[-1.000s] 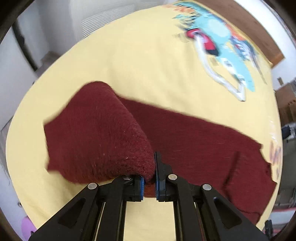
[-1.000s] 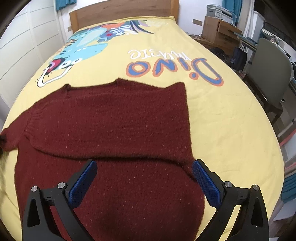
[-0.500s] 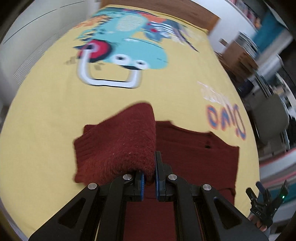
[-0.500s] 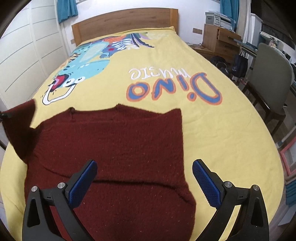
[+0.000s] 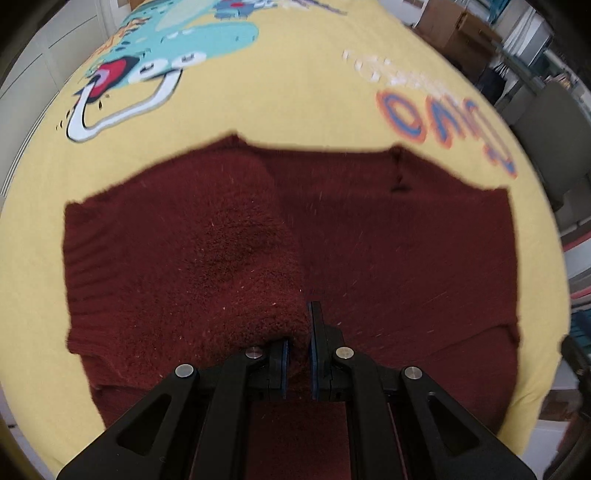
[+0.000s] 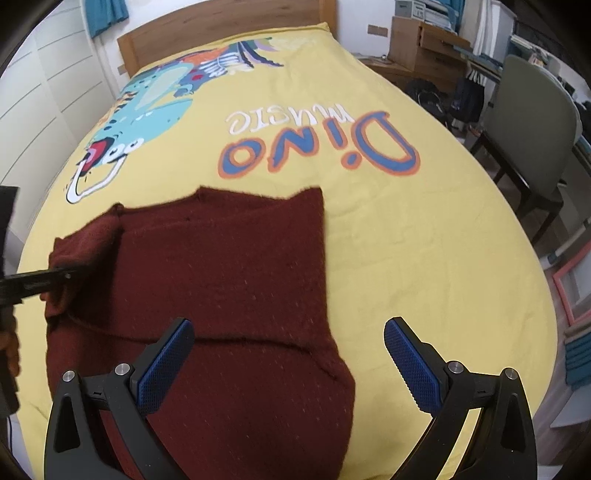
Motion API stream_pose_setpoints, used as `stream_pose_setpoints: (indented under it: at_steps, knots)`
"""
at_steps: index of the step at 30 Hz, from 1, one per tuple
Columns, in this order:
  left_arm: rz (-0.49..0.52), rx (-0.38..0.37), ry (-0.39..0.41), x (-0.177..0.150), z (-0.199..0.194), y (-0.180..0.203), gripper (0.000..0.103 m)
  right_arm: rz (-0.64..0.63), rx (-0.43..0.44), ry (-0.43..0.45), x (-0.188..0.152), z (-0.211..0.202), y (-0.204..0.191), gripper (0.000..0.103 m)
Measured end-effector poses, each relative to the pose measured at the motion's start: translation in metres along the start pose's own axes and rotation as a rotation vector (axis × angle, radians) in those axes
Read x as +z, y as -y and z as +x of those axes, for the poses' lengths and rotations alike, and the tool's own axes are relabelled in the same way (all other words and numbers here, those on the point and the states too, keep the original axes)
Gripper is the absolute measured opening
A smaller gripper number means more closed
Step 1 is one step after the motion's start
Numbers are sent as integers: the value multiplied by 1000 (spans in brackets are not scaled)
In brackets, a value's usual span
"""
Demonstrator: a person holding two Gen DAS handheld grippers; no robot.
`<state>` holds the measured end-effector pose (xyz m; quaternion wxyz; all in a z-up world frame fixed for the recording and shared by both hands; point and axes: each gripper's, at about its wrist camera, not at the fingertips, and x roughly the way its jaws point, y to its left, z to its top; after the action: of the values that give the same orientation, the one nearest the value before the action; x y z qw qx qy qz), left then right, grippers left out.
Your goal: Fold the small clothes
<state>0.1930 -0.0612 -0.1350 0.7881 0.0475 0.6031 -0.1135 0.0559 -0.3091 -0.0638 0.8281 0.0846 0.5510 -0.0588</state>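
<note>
Item: dark red knitted sweater [image 6: 229,280], laid flat on a bed with a yellow bedspread [image 6: 424,236] printed with a dinosaur and lettering. The garment lies near the foot of the bed, directly beneath both tools.

Condition of fold: partly done. On the right side, a straight vertical edge is seen, which suggests that side has been turned in over the body. A horizontal crease line is also seen across the lower part. On the left side, a sleeve [image 5: 207,258] is lifted and held over the body of the garment; it is not yet laid down.

Left gripper [image 5: 298,363]: jaws closed tight on the sleeve, a wad of knit pinched between the blue pads. In the right wrist view it is seen at the left edge, with fabric draped from it.

Right gripper [image 6: 288,365]: jaws spread wide, nothing held; it hangs above the lower half of the sweater, and contact with the cloth cannot be told.

Outstanding, as judged: the sleeve is to be set flat across the body and released, then the garment is to be folded across into a compact stack.

Surroundings: wooden headboard [image 6: 221,26], chair [image 6: 532,129].
</note>
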Motion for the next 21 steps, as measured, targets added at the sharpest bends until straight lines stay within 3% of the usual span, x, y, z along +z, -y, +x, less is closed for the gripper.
stream_pose_setpoints:
  at_steps: [9, 11, 12, 14, 18, 20, 21]
  knots:
    - [8, 53, 0, -10, 25, 0, 8, 28, 9, -52, -25, 15, 11, 102]
    - [0, 39, -12, -7, 27, -1, 14, 39, 13, -58, -28, 16, 13, 102]
    - [-7, 20, -22, -6, 28, -3, 20, 43, 16, -59, -29, 17, 13, 102]
    - [-25, -2, -38, -4, 32, -5, 57, 51, 22, -61, -31, 17, 14, 102]
    - [-25, 38, -53, -1, 34, -3, 81, 52, 25, -65, -35, 16, 16, 102]
    - [-24, 32, -79, -1, 38, -3, 101, 56, 26, -65, -36, 15, 17, 102]
    - [-17, 31, -86, -1, 39, -2, 102, 58, 27, -64, -36, 14, 18, 102]
